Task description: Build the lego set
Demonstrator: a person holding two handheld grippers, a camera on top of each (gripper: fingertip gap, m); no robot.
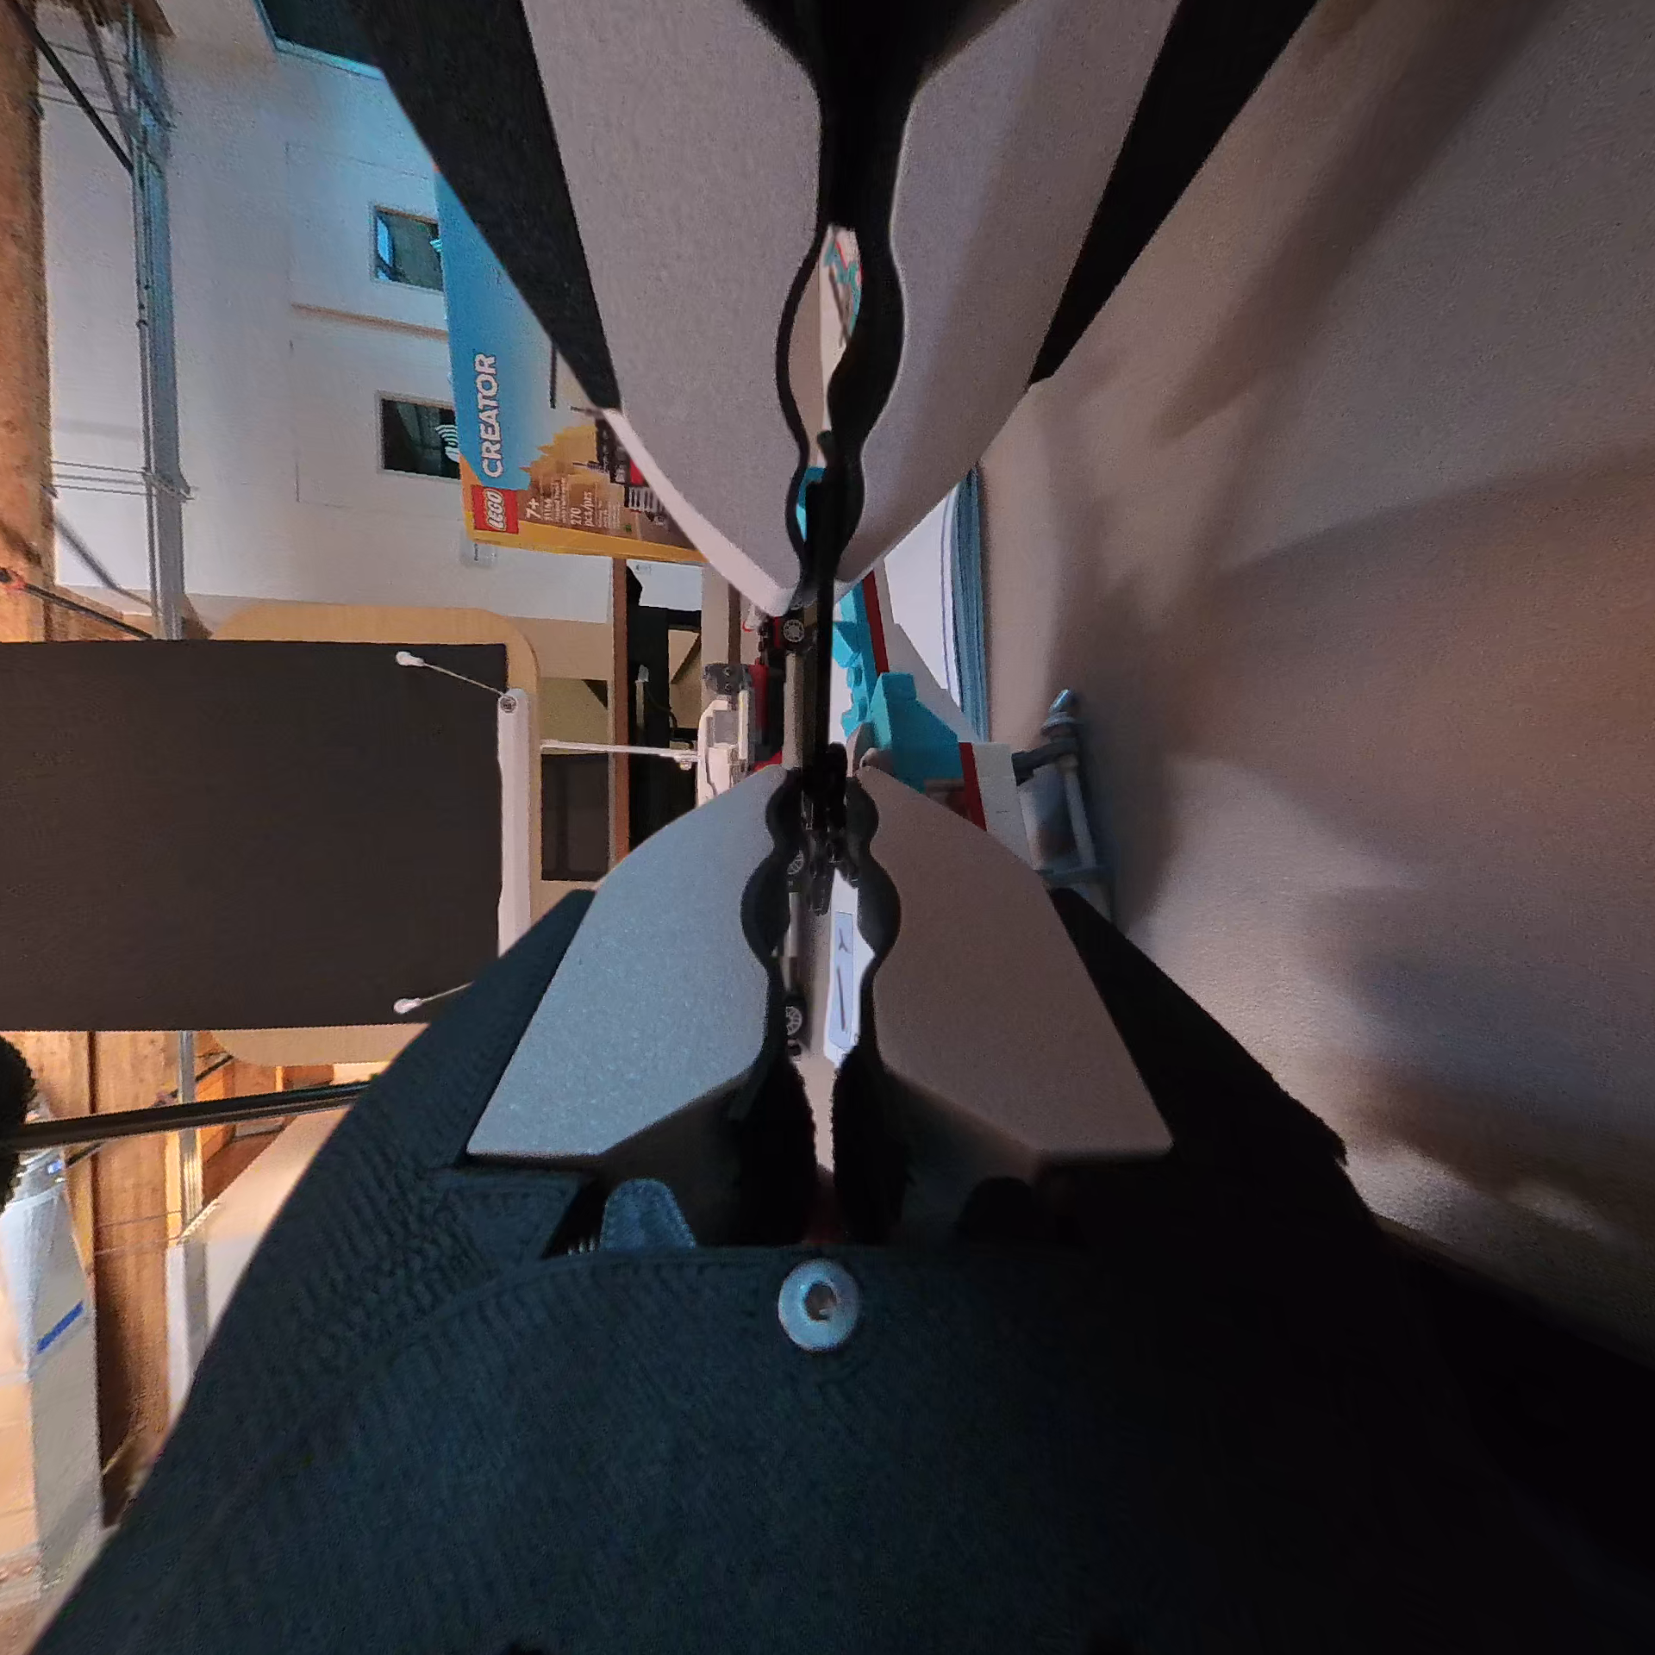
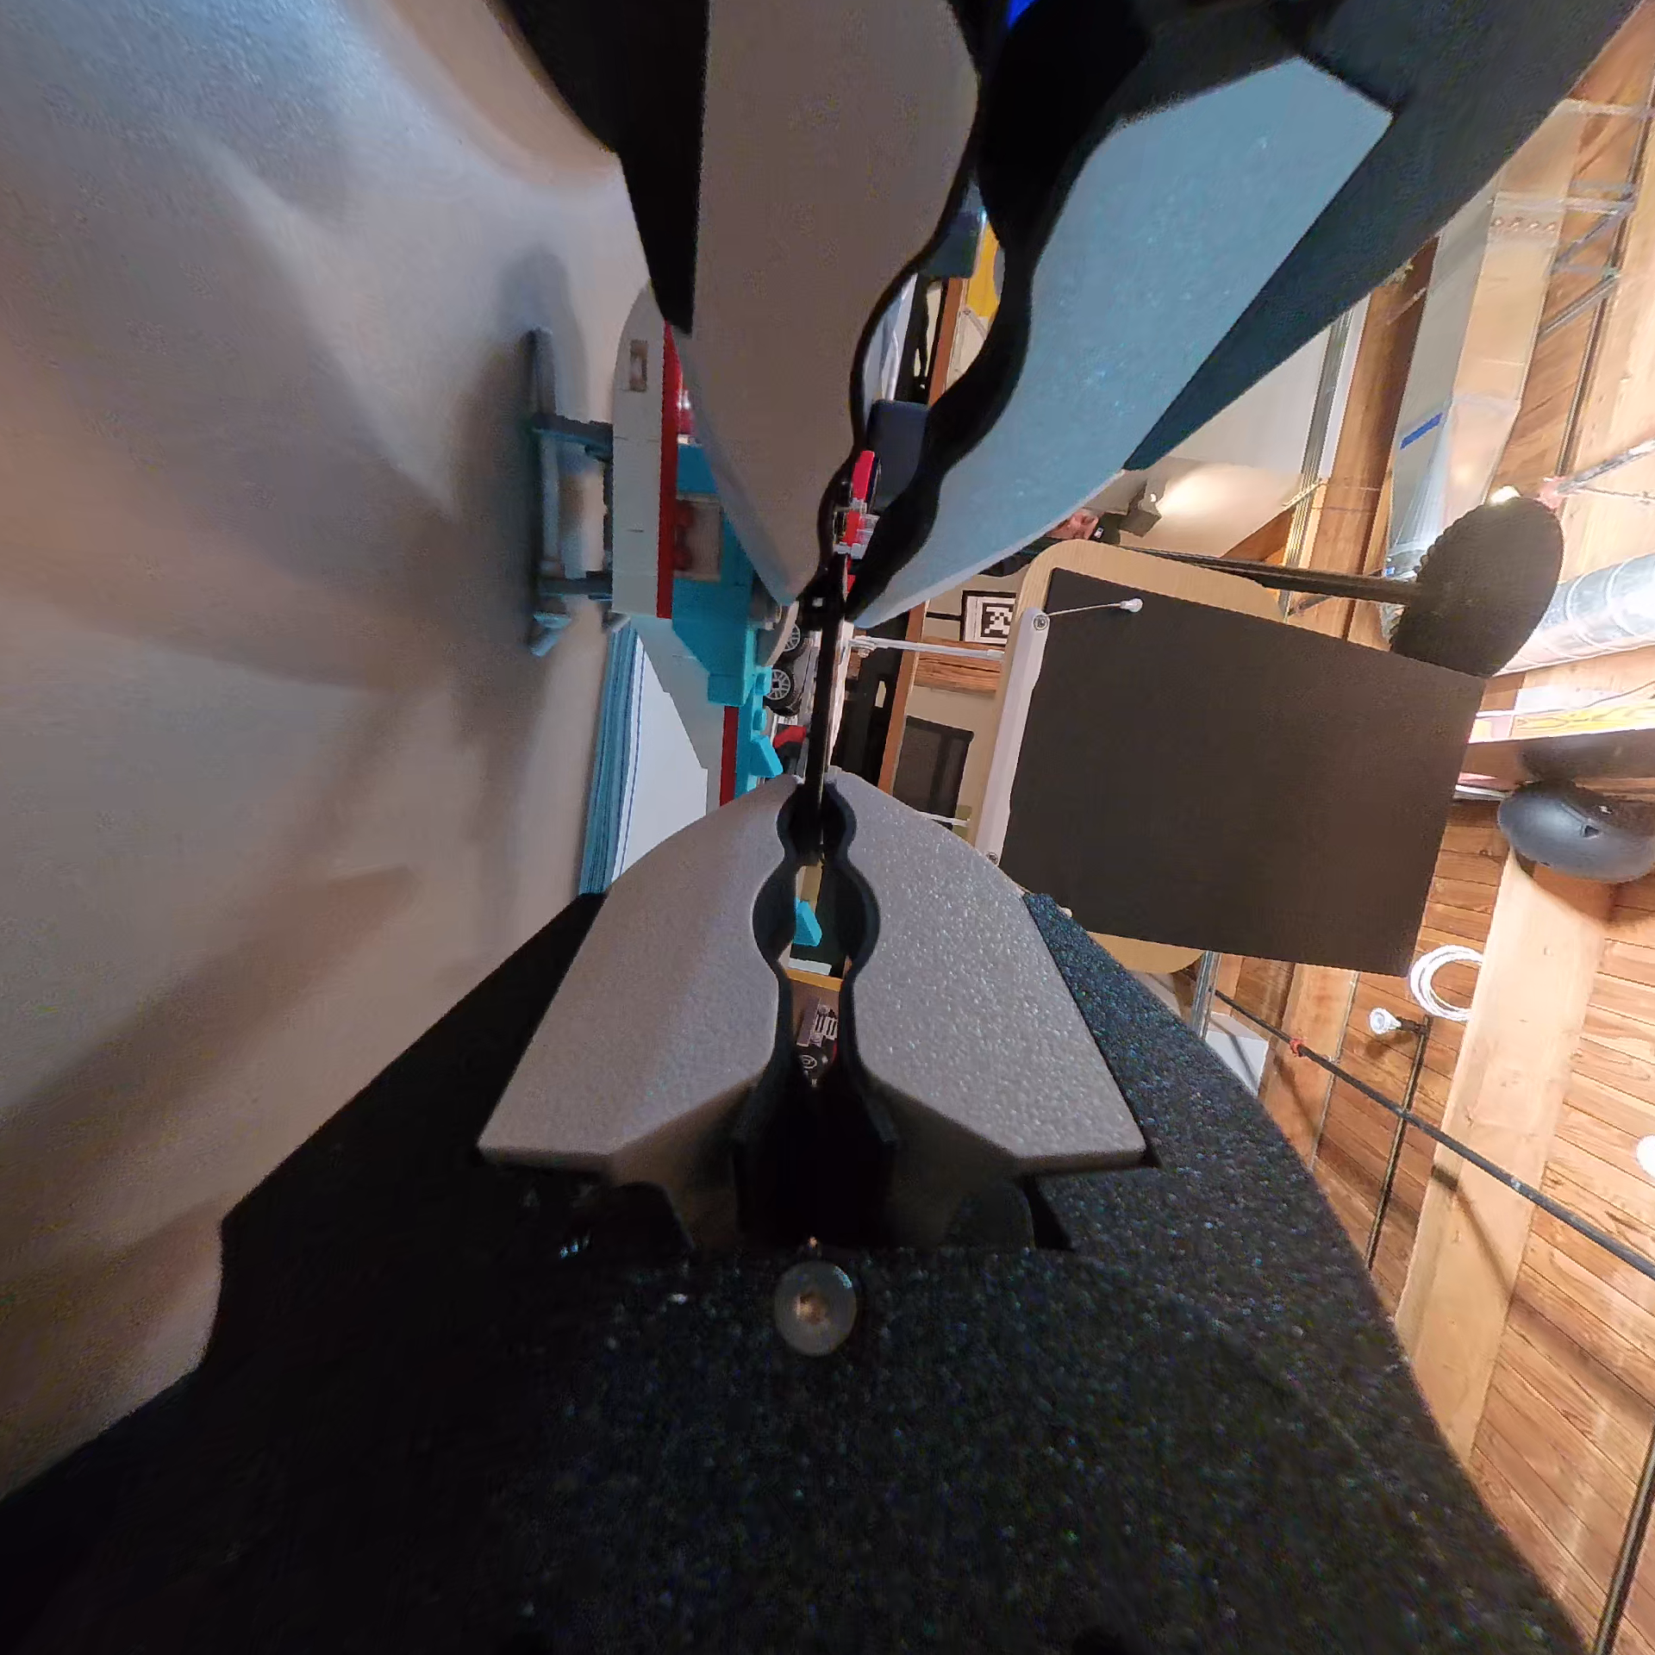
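Thin black piece (image 1: 809, 707) beside teal-white-red model (image 1: 904, 725)

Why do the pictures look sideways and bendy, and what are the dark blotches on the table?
Left wrist view: rolled sideways, the table stands like a wall; wide lens curves the edges; soft shadows cross it under warm light. Right wrist view: same tilt, shadows on the table, the wooden wall bows, and the near gripper looks huge.

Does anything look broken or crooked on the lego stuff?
Nothing looks broken or spilled. The teal, white and red lego model stands on the table. The only odd thing: the left gripper and right gripper both pinch one thin black piece, end to end, in the air.
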